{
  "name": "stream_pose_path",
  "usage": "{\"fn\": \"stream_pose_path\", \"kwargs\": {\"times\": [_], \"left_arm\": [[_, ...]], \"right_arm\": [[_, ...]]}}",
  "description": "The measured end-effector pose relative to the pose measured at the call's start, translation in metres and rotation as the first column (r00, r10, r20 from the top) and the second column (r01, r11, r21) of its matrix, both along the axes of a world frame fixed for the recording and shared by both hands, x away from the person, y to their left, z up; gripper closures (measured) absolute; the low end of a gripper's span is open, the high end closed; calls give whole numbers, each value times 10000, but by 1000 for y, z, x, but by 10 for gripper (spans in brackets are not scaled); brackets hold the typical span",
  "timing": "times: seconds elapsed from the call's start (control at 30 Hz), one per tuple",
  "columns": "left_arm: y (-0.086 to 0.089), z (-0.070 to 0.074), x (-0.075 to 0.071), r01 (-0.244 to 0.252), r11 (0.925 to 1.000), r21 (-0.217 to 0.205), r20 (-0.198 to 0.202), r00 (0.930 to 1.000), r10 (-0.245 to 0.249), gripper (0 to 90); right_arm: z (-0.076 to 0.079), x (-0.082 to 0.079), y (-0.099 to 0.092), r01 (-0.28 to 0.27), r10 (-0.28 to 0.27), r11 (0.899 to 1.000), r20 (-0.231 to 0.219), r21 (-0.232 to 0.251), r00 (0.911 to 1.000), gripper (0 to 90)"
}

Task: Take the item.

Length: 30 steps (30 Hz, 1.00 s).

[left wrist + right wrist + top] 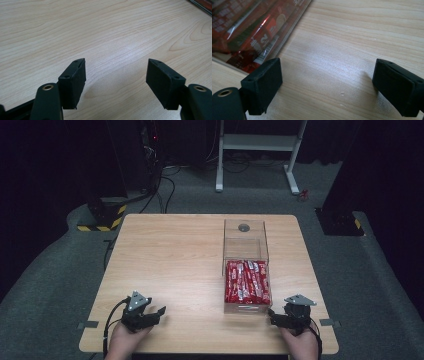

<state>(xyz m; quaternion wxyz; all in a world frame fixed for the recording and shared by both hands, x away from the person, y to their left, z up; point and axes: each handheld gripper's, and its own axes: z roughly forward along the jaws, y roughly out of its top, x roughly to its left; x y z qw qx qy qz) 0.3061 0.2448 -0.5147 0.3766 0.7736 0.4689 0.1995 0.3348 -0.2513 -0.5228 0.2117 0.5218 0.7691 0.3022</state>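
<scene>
A clear plastic box (245,265) is standing on the wooden table (170,255) toward its right edge, its near half holding red snack packets (247,281). The right gripper (280,319) is resting near the table's near right corner, just beside the box's near right corner, its jaws standing wide apart over bare wood. The left gripper (159,312) is sitting by the near left corner, well apart from the box, its jaws spread with nothing between them.

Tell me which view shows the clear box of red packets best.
The high view: the whole clear box shows, red packets filling its near half. The right gripper view catches one wall; the left gripper view just an edge.
</scene>
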Motion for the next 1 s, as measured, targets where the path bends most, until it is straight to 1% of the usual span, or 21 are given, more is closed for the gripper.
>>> {"fn": "stream_pose_path", "kwargs": {"times": [0.07, 0.13, 0.23, 0.27, 0.43, 0.5, 0.7, 0.8, 0.9, 0.97, 1.0], "left_arm": [[-2, 0, 2, 96, 9999, 67, 93, 9999, -97, 321], [-5, 1, 4, 178, 9998, 41, 140, 9997, -179, 322], [-10, 3, 5, 293, 9995, 142, 245, 9993, -296, 326], [-12, 3, 5, 319, 9994, 101, 221, 9992, -321, 325], [-15, 4, 9, 395, 9992, 86, 281, 9988, -397, 324], [-16, 4, 11, 392, 9992, 1, 235, 9990, -392, 324], [-20, 8, 11, 581, 9983, 19, 452, 9973, -581, 335], [-23, 9, 10, 632, 9979, -131, 405, 9972, -626, 339], [-26, 12, 10, 682, 9976, -104, 564, 9961, -675, 339], [-28, 13, 10, 669, 9975, -207, 562, 9963, -656, 340], [-29, 13, 11, 699, 9974, -182, 571, 9960, -688, 341]], "right_arm": [[1, -1, 0, -88, 88, 10000, -100, -2, 9999, 92], [1, -2, -1, -135, 135, 9999, -118, 7, 9998, 92], [-1, -3, -3, -198, 198, 9998, 46, 35, 9998, 87], [-1, -4, -3, -247, 246, 9997, 137, 39, 9996, 87], [-2, -5, -3, -204, 203, 9998, 143, 61, 9997, 87], [-2, -5, -3, -192, 191, 9998, 148, 72, 9997, 88], [-2, -5, -2, -170, 169, 9998, 109, 86, 9998, 82], [-2, -4, -2, -161, 160, 9998, 123, 87, 9998, 82], [-2, -4, -2, -160, 159, 9998, 120, 92, 9998, 82], [-2, -4, -2, -163, 161, 9998, 121, 92, 9998, 82], [-2, -4, -2, -163, 162, 9998, 121, 91, 9998, 82]]}}
